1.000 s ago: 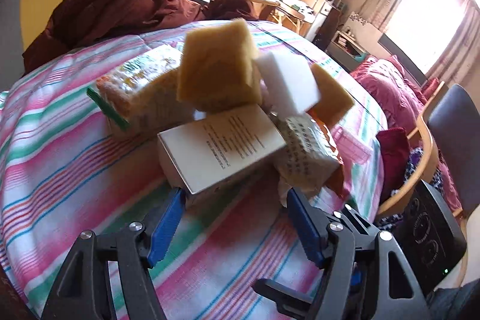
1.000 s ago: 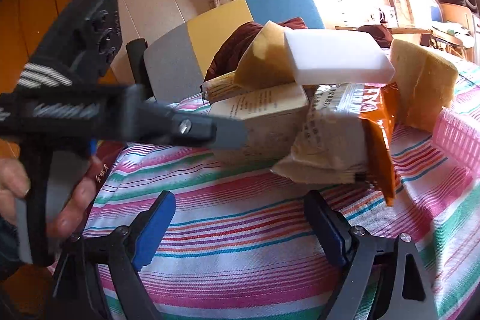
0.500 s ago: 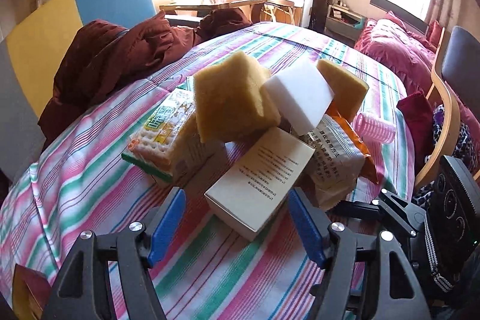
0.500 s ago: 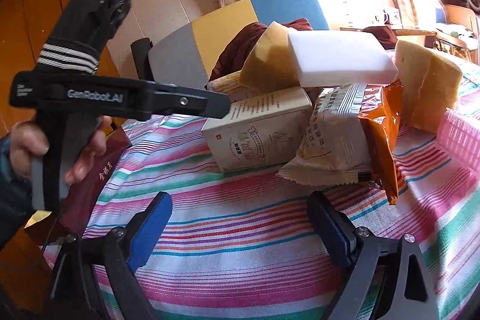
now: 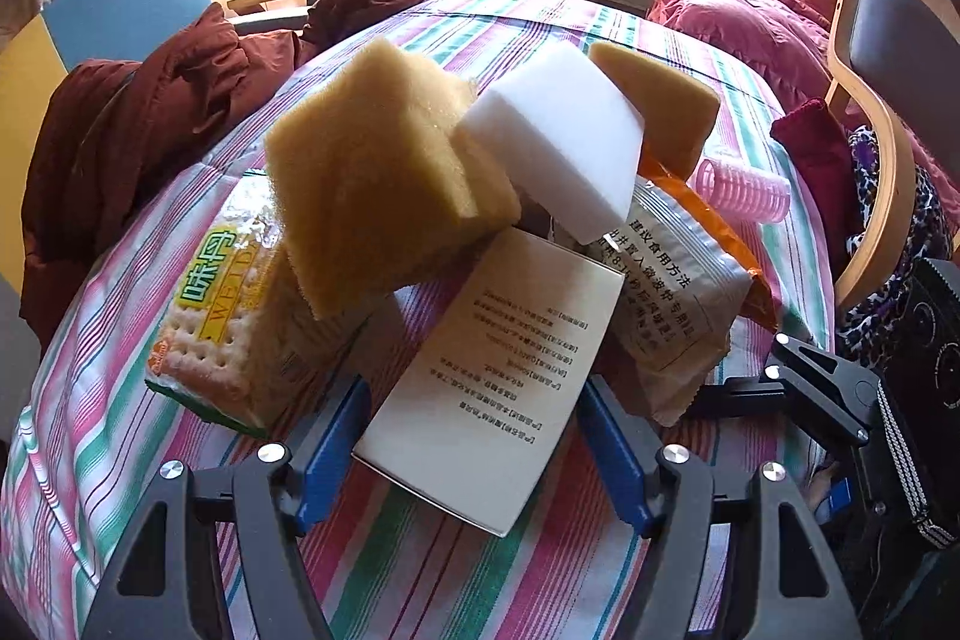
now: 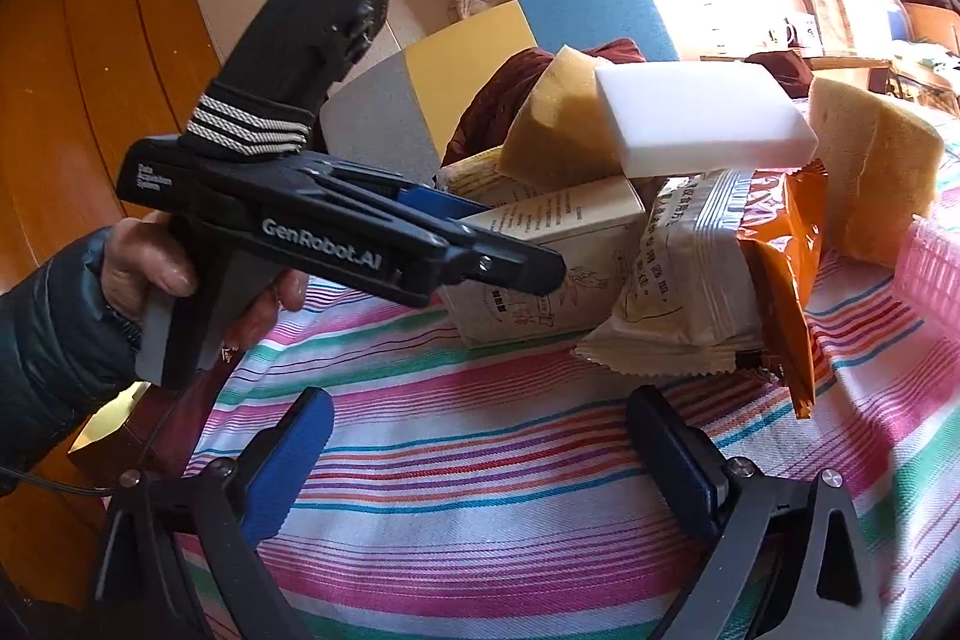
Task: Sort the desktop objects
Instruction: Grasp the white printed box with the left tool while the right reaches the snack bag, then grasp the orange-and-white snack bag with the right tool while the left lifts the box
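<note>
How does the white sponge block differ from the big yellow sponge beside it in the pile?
The white sponge looks smooth and fine-textured; the big yellow sponge is coarse and porous. The white one leans over the beige snack packet; the yellow one rests on the cracker pack and the box. Both sit tilted atop the pile, untouched.

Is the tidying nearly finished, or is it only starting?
Only starting. Nothing looks sorted: the sponges, white foam block, cracker pack, snack bag and pink roller all sit in one heap. In hand: the open left gripper straddles the white box, not yet squeezing. The right gripper hangs open, empty. Everything is left.
</note>
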Demonstrator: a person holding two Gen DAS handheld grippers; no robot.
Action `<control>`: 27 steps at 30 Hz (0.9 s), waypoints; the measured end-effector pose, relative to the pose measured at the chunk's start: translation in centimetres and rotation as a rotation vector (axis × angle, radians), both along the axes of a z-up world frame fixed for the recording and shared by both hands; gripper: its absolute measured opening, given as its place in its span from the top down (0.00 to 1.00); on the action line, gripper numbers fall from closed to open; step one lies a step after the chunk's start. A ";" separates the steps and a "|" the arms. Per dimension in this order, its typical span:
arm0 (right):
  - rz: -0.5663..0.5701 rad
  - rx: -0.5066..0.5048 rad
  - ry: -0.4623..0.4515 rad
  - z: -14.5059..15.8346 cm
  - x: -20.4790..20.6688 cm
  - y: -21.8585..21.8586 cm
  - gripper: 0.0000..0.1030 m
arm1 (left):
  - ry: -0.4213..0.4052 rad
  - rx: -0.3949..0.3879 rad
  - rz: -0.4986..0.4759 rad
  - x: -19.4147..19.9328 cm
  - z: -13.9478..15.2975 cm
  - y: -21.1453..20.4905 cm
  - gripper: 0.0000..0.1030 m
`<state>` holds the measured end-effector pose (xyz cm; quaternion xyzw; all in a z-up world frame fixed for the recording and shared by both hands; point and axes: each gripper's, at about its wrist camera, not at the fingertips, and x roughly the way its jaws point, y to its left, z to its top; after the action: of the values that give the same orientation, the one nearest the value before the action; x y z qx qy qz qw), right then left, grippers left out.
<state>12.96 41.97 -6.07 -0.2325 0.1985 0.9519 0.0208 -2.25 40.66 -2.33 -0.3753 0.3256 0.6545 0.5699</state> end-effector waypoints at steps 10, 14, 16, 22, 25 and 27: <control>-0.001 0.009 -0.010 0.0 -0.2 -0.2 0.03 | -0.050 0.037 0.227 0.6 0.4 -5.0 0.46; -0.003 0.016 -0.022 0.1 -0.2 -0.3 0.03 | -0.062 0.060 0.352 1.3 0.7 -8.7 0.46; -0.006 0.023 -0.032 0.2 -0.3 -0.4 0.03 | -0.075 0.073 0.415 1.9 0.7 -10.8 0.46; -0.013 0.045 -0.093 1.2 0.6 -0.9 0.05 | -0.071 0.134 0.547 3.8 0.5 -16.0 0.47; -0.029 0.089 -0.092 2.7 2.0 -0.9 0.13 | -0.046 0.167 0.552 5.0 0.5 -17.0 0.47; -0.060 0.118 -0.085 3.8 2.7 -0.4 0.14 | -0.029 0.188 0.534 5.6 0.3 -16.8 0.47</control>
<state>15.63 41.60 -2.27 -0.2649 0.1479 0.9502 0.0714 3.34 23.90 -2.02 -0.4025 0.1450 0.8033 0.4143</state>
